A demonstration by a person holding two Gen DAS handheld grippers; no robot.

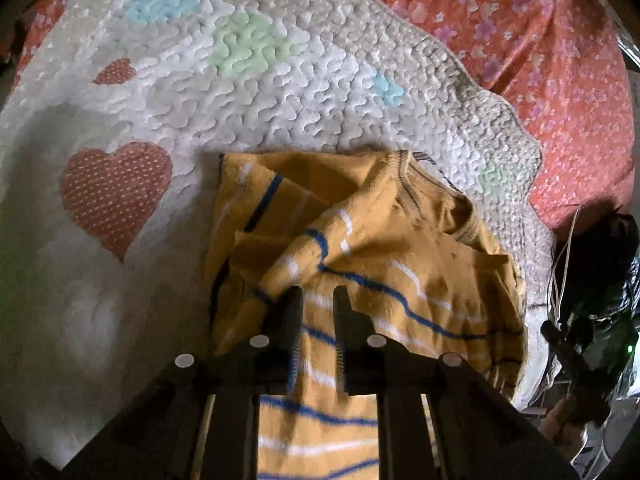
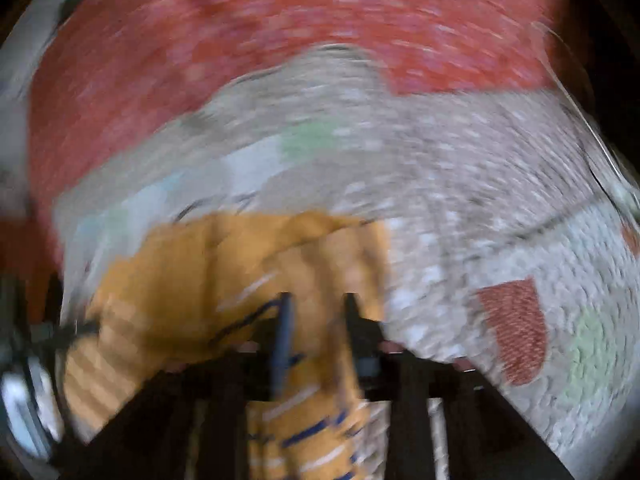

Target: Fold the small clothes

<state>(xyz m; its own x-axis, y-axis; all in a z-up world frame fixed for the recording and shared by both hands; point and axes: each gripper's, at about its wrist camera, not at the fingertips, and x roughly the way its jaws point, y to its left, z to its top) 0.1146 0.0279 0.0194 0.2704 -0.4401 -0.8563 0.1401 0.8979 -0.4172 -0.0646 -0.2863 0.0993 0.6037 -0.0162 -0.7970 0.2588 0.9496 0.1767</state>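
sweater (image 1: 360, 248), mustard with blue and white stripes, lies on the quilt (image 1: 248, 92) on the bed, 1 sleeve folded across its chest, the rest bunched. left gripper (image 1: 319, 300) has its fingers narrowly apart over the cloth; whether they pinch it i cannot tell. right gripper (image 2: 316, 308), blurred, stands open above the sweater's edge. folding looks barely half done.

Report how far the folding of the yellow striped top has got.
Done: the yellow striped top lies on the white quilt with one sleeve already thrown across its body. In hand: the left gripper has striped fabric between its jaws; the right gripper hangs over the top's other edge, that view blurred. Left: the top is still bunched and uneven, so the tidy final folds remain.
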